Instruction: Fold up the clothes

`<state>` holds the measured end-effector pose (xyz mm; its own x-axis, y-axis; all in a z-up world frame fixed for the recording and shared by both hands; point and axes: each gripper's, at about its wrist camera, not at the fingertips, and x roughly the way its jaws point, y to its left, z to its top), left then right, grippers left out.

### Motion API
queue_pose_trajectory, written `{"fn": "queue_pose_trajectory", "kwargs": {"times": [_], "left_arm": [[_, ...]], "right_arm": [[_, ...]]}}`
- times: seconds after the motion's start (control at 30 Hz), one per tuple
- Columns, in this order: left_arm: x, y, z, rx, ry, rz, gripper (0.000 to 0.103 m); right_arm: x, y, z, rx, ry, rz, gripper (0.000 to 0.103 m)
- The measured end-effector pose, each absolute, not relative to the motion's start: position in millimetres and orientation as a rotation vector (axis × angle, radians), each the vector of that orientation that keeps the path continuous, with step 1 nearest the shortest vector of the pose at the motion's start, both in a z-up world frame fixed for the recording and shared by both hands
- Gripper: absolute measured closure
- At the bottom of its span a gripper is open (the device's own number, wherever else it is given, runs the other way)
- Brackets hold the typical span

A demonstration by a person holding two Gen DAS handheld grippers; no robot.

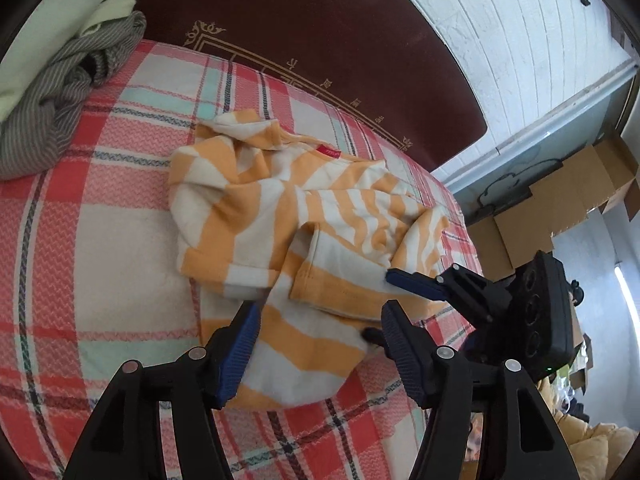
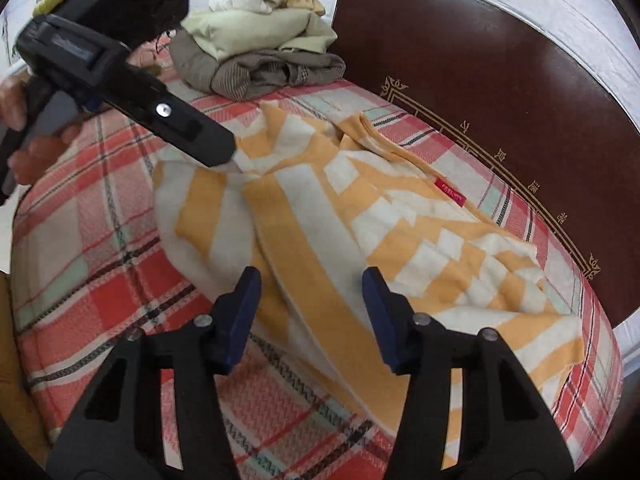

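Right now the orange-and-white striped knit garment (image 1: 304,216) lies crumpled on the red, white & mint plaid bedcover (image 1: 100,248), near the dark brown headboard (image 1: 320,40). Left gripper (image 1: 318,332) has jaws spread, a fold of the garment btwn them, pads not pressing. Right gripper (image 2: 312,312) is also spread over the garment, pinching nothing. Grey striped & pale cream clothes (image 2: 260,52) sit piled at the bed's far corner.

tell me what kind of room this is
Most likely a bedroom at home: a bed with a plaid cover and dark padded headboard, loose clothes piled on it, cardboard boxes against the wall.
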<state>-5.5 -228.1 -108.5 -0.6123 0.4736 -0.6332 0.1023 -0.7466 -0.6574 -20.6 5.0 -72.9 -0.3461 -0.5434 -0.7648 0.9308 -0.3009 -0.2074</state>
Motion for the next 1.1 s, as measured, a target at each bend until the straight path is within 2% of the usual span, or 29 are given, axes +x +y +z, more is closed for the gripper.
{"fn": "queue_pose_trajectory", "kwargs": {"times": [0.13,0.2,0.23,0.33,0.5,0.63,0.8,1.0,1.03,1.1], "left_arm": [[3,-225,-120,-1.265,-1.006,2.425,0.039],[3,-223,-126,-1.282,-1.007,2.415,0.039],[4,-223,-128,-1.287,-1.007,2.412,0.039],[4,-220,-131,-1.283,-1.002,2.401,0.039],[3,-217,-131,-1.266,-0.978,2.39,0.036],[2,-215,-130,-1.257,-0.973,2.378,0.033],[-1,-213,-127,-1.267,-0.946,2.386,0.033],[-4,-206,-126,-1.298,-0.901,2.424,0.033],[-3,-203,-125,-1.304,-0.881,2.438,0.033],[-4,-200,-123,-1.313,-0.843,2.462,0.033]], "right_arm": [[-22,-1,-81,0.71,0.863,-1.81,0.049],[-26,-5,-81,0.738,0.858,-1.796,0.071],[-29,-6,-80,0.761,0.857,-1.786,0.09],[-36,-3,-65,0.791,0.776,-1.794,0.092],[-56,7,-21,0.783,0.59,-1.83,0.093],[-71,0,0,0.76,0.523,-1.855,0.093],[-87,-26,4,0.772,0.469,-1.838,0.093],[-113,-43,-18,0.911,0.382,-1.804,0.092],[-114,-39,-20,0.918,0.362,-1.805,0.089],[-112,-32,-26,0.933,0.375,-1.811,0.063]]}}
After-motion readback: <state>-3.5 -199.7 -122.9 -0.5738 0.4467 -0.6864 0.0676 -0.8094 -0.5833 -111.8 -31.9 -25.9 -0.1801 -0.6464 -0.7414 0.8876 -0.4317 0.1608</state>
